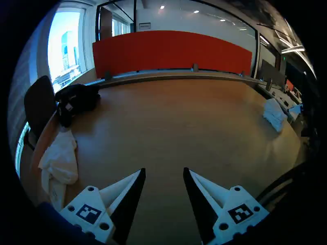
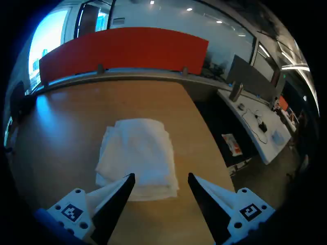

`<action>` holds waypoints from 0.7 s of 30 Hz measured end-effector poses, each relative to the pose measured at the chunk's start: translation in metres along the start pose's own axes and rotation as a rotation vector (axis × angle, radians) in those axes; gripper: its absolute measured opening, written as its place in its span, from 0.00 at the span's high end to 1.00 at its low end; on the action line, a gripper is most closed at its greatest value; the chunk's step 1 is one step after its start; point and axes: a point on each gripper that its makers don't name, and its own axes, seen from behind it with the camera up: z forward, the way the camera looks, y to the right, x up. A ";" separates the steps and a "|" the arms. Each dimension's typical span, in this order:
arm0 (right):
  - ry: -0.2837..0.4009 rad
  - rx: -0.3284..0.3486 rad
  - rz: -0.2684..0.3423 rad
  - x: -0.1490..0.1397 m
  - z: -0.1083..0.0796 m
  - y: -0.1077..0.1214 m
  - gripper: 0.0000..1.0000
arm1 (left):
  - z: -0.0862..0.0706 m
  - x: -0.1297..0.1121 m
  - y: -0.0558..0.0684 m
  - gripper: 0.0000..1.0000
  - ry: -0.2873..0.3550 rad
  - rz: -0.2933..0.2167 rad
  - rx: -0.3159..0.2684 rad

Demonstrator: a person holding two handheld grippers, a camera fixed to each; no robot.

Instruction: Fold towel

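Note:
A white towel (image 2: 137,157) lies folded in a neat stack on the wooden table (image 2: 73,134), near its right edge. My right gripper (image 2: 161,179) hovers just short of the stack's near edge, open, with nothing between its fingers. In the left gripper view the same folded stack (image 1: 274,114) appears small at the far right of the table (image 1: 175,122). My left gripper (image 1: 163,173) is open over bare wood. A crumpled white cloth (image 1: 59,163) hangs over the table's left edge.
A black bag (image 1: 75,100) sits at the far left of the table beside a dark chair back (image 1: 39,102). A red divider panel (image 1: 171,51) runs along the far edge. To the right stands a lower desk (image 2: 261,130) with small items.

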 end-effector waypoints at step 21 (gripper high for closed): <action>0.352 -0.056 0.066 0.086 -0.023 -0.012 0.00 | 0.005 0.015 -0.005 0.33 0.027 -0.027 0.011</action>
